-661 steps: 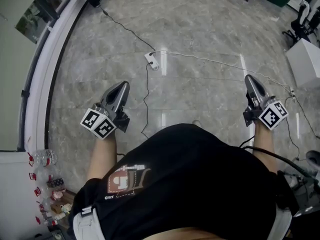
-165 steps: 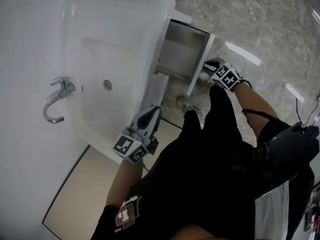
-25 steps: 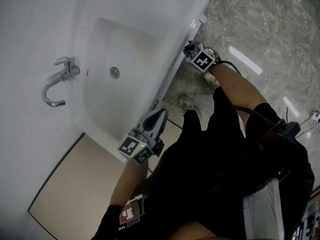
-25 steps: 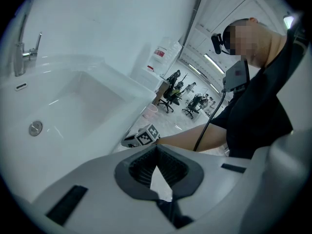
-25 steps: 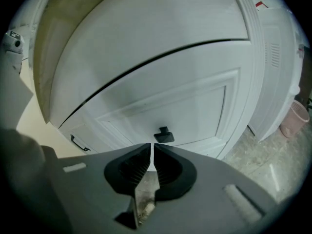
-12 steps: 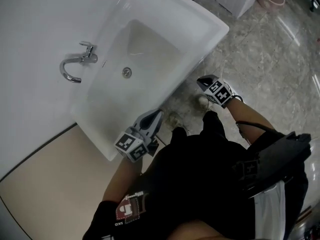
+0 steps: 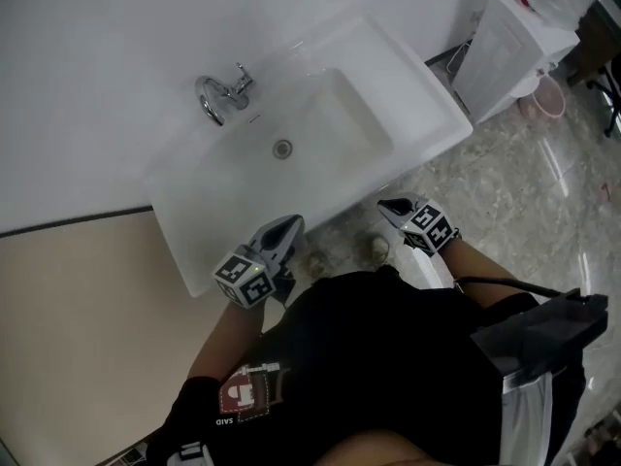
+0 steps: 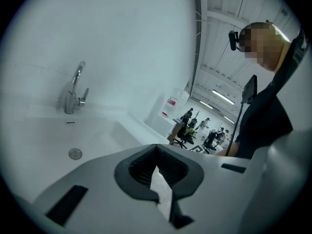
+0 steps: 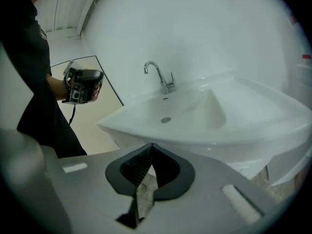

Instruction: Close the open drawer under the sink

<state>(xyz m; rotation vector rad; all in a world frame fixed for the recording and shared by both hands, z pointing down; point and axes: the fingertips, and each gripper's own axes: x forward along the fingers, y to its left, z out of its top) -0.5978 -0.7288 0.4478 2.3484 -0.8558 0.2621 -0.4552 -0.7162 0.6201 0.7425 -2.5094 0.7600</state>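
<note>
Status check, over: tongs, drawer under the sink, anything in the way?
Left tongs shut, empty. Right tongs just closed, empty. No drawer sticking out under sink. Nothing seen in the way.

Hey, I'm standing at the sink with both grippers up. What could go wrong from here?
1. The left gripper and right gripper hang close to the sink's front rim; a careless swing could knock it. The right gripper's jaws have just been closing on nothing.
2. The drawer is hidden beneath the sink in the head view, so it may not be fully shut.
3. The cable at the right arm could snag.
</note>
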